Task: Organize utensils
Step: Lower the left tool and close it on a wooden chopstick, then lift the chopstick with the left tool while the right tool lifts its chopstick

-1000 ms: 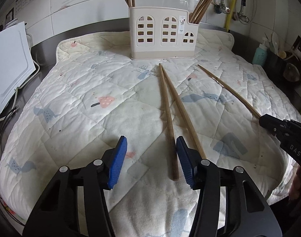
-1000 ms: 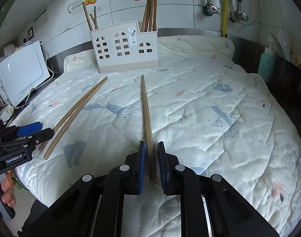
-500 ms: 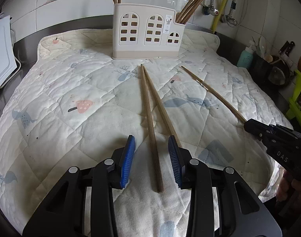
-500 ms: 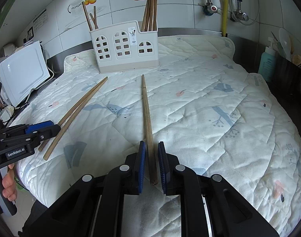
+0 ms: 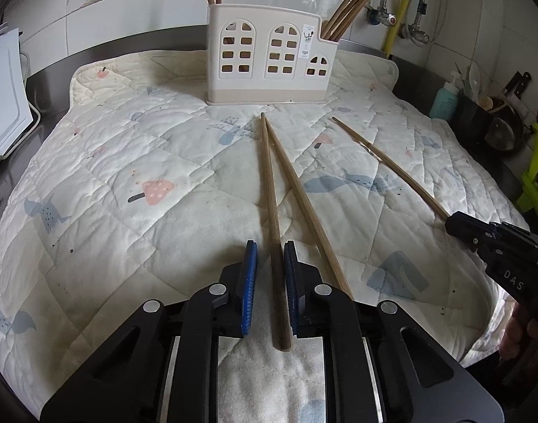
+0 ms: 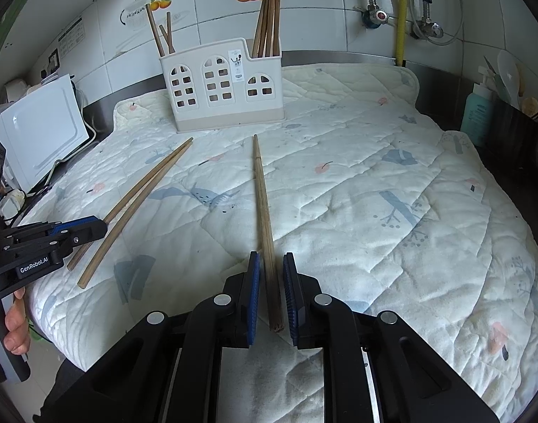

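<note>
Now the left claw has narrowed sharply: a second ago its blue pads stood wide apart beside the pair of chopsticks, and now they bracket the near end of the left chopstick with a thin gap showing on the left side, so whether it truly grips yet I cannot tell. Its partner, the second chopstick, lies just beside the right pad, outside the jaws, the two sticks meeting at their far tips near the utensil holder. The right claw has not changed over the same second; its pads sit narrowly either side of the near end of the single chopstick, small gaps visible, and firm contact is likewise not clear. All three sticks rest on the quilted mat over the table, pointing toward the holder at the mat's far edge, with the gripped ends toward its near edge. The holder already carries chopsticks in its left and right compartments. To my eye, both claws are lined up for a pickup, one stick each, leaving the second chopstick of the pair for another trip. A final squeeze on each seems to be what remains before lifting.
</note>
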Available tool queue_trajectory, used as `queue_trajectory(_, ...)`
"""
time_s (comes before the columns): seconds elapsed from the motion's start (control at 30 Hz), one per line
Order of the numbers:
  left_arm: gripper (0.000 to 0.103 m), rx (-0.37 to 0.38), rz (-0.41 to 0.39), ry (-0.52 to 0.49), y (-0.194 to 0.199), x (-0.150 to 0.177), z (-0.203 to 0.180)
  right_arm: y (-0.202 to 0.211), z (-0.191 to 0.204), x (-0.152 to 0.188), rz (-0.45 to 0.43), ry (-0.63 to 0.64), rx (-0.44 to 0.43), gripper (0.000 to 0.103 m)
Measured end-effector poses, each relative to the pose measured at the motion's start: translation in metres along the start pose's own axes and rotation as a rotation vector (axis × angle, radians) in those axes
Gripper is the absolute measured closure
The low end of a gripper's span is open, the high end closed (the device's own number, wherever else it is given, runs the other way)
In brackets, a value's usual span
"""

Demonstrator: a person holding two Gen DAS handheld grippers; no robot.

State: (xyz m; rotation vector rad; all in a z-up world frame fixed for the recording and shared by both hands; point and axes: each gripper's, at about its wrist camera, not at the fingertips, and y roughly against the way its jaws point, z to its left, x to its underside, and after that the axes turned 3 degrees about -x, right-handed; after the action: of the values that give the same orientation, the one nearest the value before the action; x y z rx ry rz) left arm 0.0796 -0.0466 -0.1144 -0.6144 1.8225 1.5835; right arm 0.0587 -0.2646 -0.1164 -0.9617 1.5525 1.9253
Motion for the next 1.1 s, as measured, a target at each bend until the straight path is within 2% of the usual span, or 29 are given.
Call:
queue_trajectory(0.2, 0.088, -0.019, -0.007, -0.027, -0.004, -0.002, -0.006, 0.000, 0.000, 0.000, -0.003, -0.001, 0.000, 0.090)
queue_trajectory(0.3, 0.089, -0.008, -0.002, -0.020, -0.006, -0.005, -0.004, 0.001, 0.001, -0.001, -0.009, -0.005, -0.002, 0.095)
queue_trajectory(0.4, 0.092, 0.007, 0.012, -0.029, -0.005, -0.006, -0.003, 0.006, 0.003, -0.003, -0.021, 0.003, -0.005, 0.095)
queue_trajectory(0.53, 0.095, 0.087, 0.032, 0.011, -0.002, -0.006, -0.001, 0.009, 0.008, -0.004, -0.032, 0.020, -0.003, 0.096)
queue_trajectory(0.87, 0.096, 0.041, 0.041, 0.000, -0.005, -0.005, -0.004, 0.005, 0.006, -0.002, -0.018, 0.012, -0.003, 0.096)
queue_trajectory(1.03, 0.095, 0.000, 0.035, -0.038, -0.006, -0.005, -0.011, -0.002, 0.004, 0.001, 0.002, -0.002, -0.011, 0.094)
queue_trajectory(1.1, 0.096, 0.013, 0.033, -0.015, -0.005, -0.005, -0.008, -0.002, 0.004, 0.001, 0.001, -0.006, -0.013, 0.096)
